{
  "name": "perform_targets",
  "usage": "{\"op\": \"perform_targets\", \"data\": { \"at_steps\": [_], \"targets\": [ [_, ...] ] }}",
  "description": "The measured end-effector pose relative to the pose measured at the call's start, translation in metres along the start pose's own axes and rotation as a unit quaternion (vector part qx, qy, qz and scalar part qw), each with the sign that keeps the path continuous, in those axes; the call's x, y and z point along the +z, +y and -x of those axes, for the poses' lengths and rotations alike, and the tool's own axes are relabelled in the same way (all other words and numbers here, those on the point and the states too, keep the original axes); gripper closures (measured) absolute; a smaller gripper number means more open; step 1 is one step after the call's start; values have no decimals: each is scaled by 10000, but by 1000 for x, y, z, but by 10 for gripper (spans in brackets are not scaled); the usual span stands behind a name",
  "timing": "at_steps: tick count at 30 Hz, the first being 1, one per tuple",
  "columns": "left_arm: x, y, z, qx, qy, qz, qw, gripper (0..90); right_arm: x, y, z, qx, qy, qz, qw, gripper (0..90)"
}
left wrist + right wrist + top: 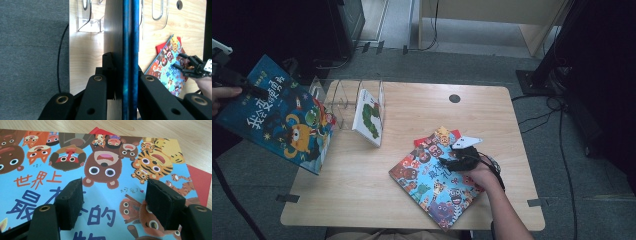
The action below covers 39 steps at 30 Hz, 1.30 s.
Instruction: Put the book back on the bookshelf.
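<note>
Blue monster book [277,117] sits pinched between our left gripper [128,82] pads, jaws squeezed on its thin edge; in the left gripper view we see the book edge-on, a blue strip running up btwn the black jaws. From the high view it hangs tilted off the table's [362,185] left edge, in the air, cover w/ orange & green monsters facing up, our left hand [222,93] at its top-left corner. Right gripper [115,202] has its fingers spread wide, nothing btwn them; pads [71,203] hover just over the animal-faces book [437,177], which lies flat on the table's front-right part. We can't tell if the tips touch the cover. A red book [198,183] peeks out from under its far corner. Further out: clear acrylic rack [344,102] at the table's back-left, w/ a white caterpillar book [369,117] leaning upright in its right slot. Round hole [454,98] sits near the back edge of the table.
</note>
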<state>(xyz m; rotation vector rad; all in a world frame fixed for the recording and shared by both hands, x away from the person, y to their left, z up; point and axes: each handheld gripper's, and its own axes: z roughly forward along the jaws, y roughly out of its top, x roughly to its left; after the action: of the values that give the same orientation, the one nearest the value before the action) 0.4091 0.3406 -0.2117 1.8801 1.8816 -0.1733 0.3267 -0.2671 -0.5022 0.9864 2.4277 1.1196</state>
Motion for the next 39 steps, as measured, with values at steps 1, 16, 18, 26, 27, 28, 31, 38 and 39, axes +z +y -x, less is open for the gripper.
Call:
{"op": "perform_targets", "data": {
  "at_steps": [1, 16, 18, 26, 27, 28, 31, 38, 39],
  "targets": [
    [1, 1, 0, -17, 6, 13, 10000, 826, 0, 0, 0, 1, 2, 2, 10000, 306],
    [19, 31, -3, -121, 20, 62, 9999, 827, -3, -3, -2, 132, 0, 45, 9999, 343],
    [22, 36, -3, -122, 21, 73, 9999, 827, -5, -4, -3, 136, -13, 39, 9999, 345],
    [33, 54, -2, -116, 62, 56, 9999, 825, -14, -11, -7, 188, -60, 36, 9998, 355],
    [35, 57, -2, -102, 90, 55, 9999, 825, -15, -12, -7, 201, -83, 41, 9998, 356],
    [36, 59, -1, -85, 79, 28, 9999, 825, -16, -13, -7, 205, -76, 49, 9997, 356],
    [42, 67, 0, -113, 119, 21, 9999, 824, -19, -16, -8, 217, -97, 46, 9997, 356],
    [56, 81, -3, -101, 182, -108, 9997, 825, -24, -21, -9, 224, -147, 63, 9996, 365],
    [57, 82, -3, -133, 189, -103, 9997, 826, -23, -21, -9, 237, -164, 66, 9996, 367]
  ]
}}
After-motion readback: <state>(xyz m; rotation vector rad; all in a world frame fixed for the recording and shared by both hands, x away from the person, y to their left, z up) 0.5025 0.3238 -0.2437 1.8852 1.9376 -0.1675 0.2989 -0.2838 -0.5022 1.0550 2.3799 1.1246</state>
